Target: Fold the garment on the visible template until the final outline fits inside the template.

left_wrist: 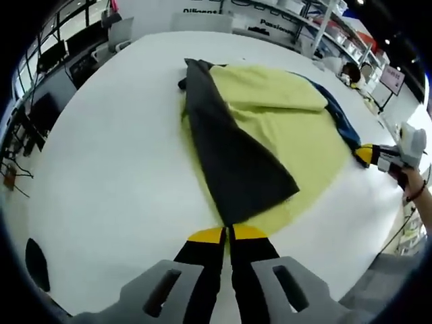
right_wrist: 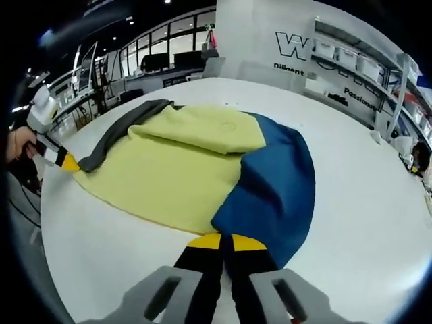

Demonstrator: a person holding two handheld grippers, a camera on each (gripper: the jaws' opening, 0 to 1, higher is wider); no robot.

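A garment in yellow (left_wrist: 297,135), dark grey (left_wrist: 229,148) and blue (left_wrist: 341,118) lies spread on the white table (left_wrist: 115,148). The grey panel is folded diagonally over the yellow, and its pointed corner reaches my left gripper (left_wrist: 228,234), which is shut on it. In the right gripper view, my right gripper (right_wrist: 226,241) is shut on the near hem where the blue panel (right_wrist: 277,182) meets the yellow (right_wrist: 162,175). A yellow flap (right_wrist: 202,128) lies folded over the top. Each gripper also appears in the other's view: the right gripper (left_wrist: 368,155) at the blue edge, the left gripper (right_wrist: 67,162) at the grey tip.
A person's hand (left_wrist: 418,192) holds the right tool near the table's right edge, and another hand (right_wrist: 17,145) holds the left tool. Shelves with boxes (right_wrist: 358,64) and desks with chairs (left_wrist: 74,54) stand beyond the table. Bare tabletop (right_wrist: 364,223) surrounds the garment.
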